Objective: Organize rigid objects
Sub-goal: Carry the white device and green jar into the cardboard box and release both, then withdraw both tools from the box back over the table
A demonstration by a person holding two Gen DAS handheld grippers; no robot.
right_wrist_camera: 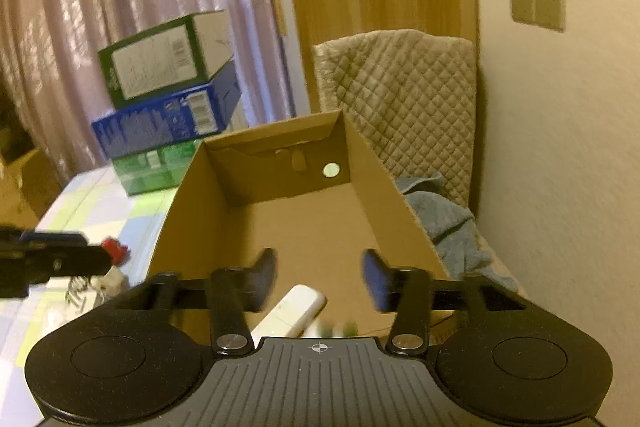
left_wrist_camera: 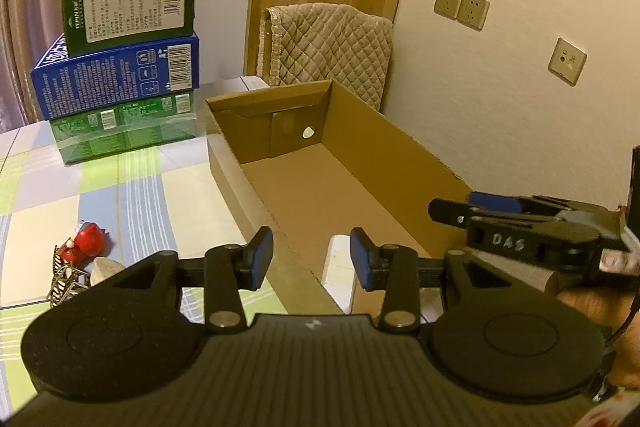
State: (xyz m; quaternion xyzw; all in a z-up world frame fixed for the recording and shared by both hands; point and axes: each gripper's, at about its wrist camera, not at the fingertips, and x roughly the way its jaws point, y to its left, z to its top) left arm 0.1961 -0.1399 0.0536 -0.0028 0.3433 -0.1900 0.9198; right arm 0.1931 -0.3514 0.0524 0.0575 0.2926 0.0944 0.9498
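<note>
Left tongs (left_wrist_camera: 312, 259), lower centre of left view: narrow gap between pads, nothing gripped, above near left wall of open cardboard box (left_wrist_camera: 404, 135). Right tongs (right_wrist_camera: 320, 277), lower centre of right view: parted, blurred, holding nothing. White oblong object (right_wrist_camera: 298, 309) lies on box floor just below them, near end of box. 3 stacked cartons (left_wrist_camera: 120, 75) upper left on checked tabletop (left_wrist_camera: 132, 187). Red toy figure (left_wrist_camera: 86, 237) at left edge, outside box. Quilted cloth (left_wrist_camera: 332, 43) behind box.
</note>
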